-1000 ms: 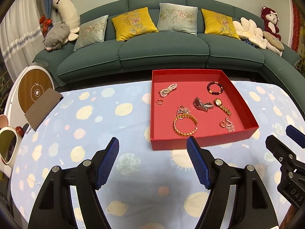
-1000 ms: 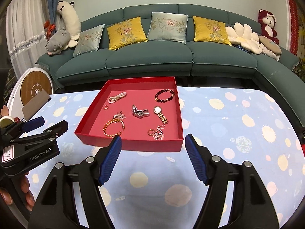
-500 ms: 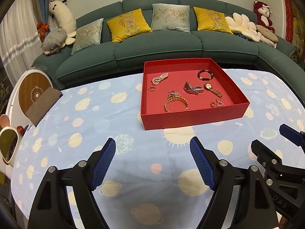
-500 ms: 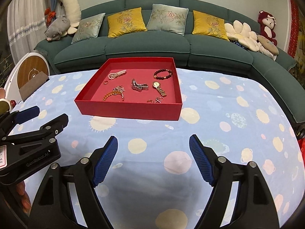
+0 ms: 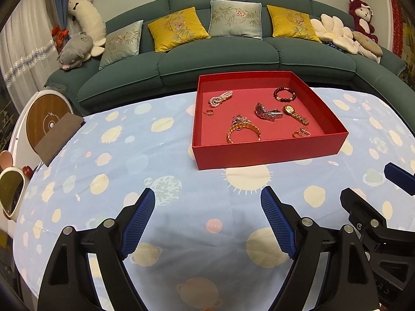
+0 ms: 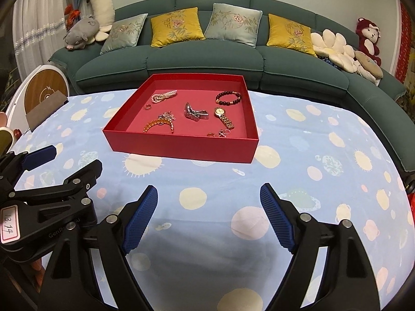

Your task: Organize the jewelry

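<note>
Seemingly between steps, both tongs, left (image 5: 207, 215) and right (image 6: 208, 213), hang with jaws wide apart and empty over the spotted surface (image 5: 166, 171), near the red tray (image 5: 269, 153) but short of it. Inside the tray lie a pearl strand (image 5: 220, 98), a dark bead bracelet (image 5: 284, 94), two watches (image 5: 267, 112), a gold bangle (image 5: 242, 131), a ring (image 5: 209, 113) and earrings (image 5: 302, 132), all apart. Any further sorting would call for reaching forward over the tray's near wall and closing on one small piece.

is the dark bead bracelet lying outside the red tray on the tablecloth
No, the dark bead bracelet lies inside the red tray, near its far right corner beside the gold watch.
</note>
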Motion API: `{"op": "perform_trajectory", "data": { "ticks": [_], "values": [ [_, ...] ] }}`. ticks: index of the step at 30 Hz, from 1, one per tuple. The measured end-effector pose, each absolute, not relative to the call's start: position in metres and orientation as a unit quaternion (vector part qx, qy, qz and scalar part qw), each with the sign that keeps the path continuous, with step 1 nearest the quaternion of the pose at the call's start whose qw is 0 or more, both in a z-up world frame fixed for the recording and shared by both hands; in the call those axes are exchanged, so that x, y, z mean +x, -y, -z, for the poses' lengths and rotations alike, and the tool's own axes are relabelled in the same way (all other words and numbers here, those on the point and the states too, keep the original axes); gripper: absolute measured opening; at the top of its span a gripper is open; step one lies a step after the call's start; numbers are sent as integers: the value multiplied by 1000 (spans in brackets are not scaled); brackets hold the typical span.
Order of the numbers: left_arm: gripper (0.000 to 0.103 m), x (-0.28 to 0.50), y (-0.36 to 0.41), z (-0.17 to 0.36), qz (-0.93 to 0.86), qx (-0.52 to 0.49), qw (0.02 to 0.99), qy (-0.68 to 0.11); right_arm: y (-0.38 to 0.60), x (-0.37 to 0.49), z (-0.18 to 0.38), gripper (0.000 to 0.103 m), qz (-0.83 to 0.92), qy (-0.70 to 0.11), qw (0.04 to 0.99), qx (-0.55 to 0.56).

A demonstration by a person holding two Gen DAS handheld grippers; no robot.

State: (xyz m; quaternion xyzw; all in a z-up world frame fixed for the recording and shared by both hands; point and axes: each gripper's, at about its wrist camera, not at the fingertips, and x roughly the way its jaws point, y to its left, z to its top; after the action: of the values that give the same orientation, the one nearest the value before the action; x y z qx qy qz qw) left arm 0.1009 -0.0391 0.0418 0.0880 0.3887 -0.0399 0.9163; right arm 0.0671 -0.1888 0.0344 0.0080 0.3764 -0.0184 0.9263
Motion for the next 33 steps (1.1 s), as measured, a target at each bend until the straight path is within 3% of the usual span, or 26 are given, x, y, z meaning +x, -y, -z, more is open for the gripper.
{"op": "perform_trajectory", "data": {
  "ticks": [33],
  "values": [
    [81,103,35,-48,23,72,922,-380,186,68,-40,79,26,-366,930,15]
  ]
}}
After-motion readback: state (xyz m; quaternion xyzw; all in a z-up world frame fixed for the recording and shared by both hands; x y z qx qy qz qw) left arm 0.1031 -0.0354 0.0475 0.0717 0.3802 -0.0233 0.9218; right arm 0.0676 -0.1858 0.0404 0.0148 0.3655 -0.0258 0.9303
